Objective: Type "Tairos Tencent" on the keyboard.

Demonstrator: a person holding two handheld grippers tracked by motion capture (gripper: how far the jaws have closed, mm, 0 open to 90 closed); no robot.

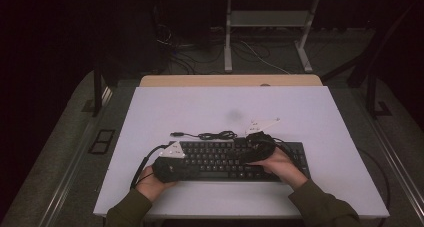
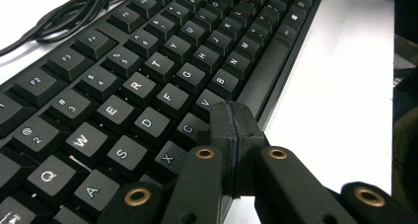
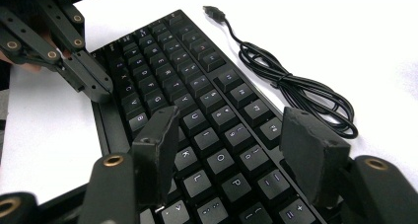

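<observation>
The black keyboard (image 1: 227, 160) lies flat near the front edge of the white table (image 1: 310, 112), its coiled USB cable (image 1: 212, 135) just behind it. The left tool (image 2: 231, 116) has its jaws pressed together with nothing between them, tips down at the C and V keys by the space bar. The right tool (image 3: 231, 140) hangs over the right-hand letter keys, jaws well apart, holding nothing.

High cam looked fwd and down from above the table (image 1: 150, 112). Both gripper cams sat close over the keyboard (image 1: 225, 159) (from opposite ends), sharing its keys and cable (image 3: 296, 91).
</observation>
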